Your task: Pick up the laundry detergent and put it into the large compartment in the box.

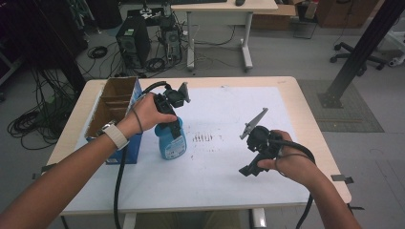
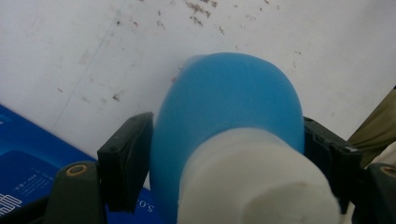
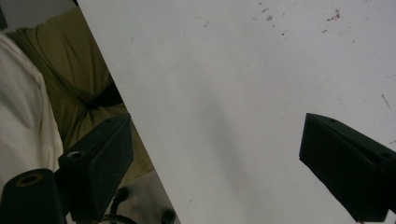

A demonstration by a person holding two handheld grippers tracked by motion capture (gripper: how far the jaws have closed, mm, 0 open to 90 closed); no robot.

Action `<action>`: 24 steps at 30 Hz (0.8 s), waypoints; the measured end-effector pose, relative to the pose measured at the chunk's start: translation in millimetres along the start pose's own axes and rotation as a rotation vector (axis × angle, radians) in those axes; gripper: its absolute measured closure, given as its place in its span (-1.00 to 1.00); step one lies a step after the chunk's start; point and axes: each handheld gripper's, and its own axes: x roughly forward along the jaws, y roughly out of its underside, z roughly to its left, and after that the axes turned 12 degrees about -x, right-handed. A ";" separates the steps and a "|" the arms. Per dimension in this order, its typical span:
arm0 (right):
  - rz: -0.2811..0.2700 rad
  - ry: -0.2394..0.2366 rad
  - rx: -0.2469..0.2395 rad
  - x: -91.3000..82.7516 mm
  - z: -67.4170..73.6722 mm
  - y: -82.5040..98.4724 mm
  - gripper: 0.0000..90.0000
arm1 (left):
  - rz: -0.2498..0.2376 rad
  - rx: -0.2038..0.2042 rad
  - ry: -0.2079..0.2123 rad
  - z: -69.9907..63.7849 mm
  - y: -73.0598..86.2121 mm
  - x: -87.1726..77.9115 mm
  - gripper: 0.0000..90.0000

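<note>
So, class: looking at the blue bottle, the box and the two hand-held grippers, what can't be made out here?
- Blue bottle: label unreadable in the high view, too small; the left hand-held gripper covers its top.
- Bottle base: hidden in the left gripper view behind its own body.
- Cardboard box: contents hidden by its walls.
- Blue print: cut off by the edge.

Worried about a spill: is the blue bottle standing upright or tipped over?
Upright. The blue bottle stands on its base on the white sheet, white cap up, with the left gripper closed on its shoulder from above.
</note>
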 end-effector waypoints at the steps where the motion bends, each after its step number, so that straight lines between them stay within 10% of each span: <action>1: 0.001 0.000 -0.001 0.0 -0.1 0.2 -0.77 | 0.000 0.001 0.001 0.1 0.3 0.8 -0.34; 24: 0.002 0.000 0.001 0.0 0.2 -1.1 -0.77 | -0.020 -0.006 -0.002 0.3 0.9 -1.1 -0.19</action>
